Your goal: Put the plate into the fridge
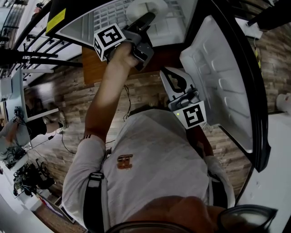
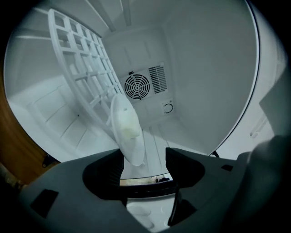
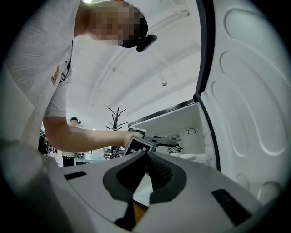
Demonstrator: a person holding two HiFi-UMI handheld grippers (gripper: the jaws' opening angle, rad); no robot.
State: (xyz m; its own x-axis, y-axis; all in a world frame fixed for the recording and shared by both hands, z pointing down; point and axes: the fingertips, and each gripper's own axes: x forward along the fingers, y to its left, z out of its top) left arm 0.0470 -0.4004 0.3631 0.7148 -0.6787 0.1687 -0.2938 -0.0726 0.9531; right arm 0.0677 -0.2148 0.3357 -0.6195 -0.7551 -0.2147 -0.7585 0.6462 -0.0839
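Note:
The white plate (image 2: 126, 132) lies on the white wire shelf (image 2: 77, 77) inside the fridge, seen almost edge-on in the left gripper view. My left gripper (image 2: 145, 157) is open; the plate's near rim sits between the jaws, close to the left pad, and the right pad stands clear of it. In the head view the left gripper (image 1: 146, 20) reaches into the fridge (image 1: 109, 18) beside the plate (image 1: 145, 8). My right gripper (image 1: 175, 82) hangs outside by the open fridge door (image 1: 223, 77). Its jaws are shut with the tips (image 3: 146, 155) meeting on nothing.
A round fan vent (image 2: 137, 85) sits on the fridge's back wall. The fridge stands on a brown wooden unit (image 1: 97, 68) over a wood-plank floor (image 1: 72, 100). Cluttered desks and cables (image 1: 22, 173) lie at the left. A coat stand (image 3: 117, 116) and another person are in the background.

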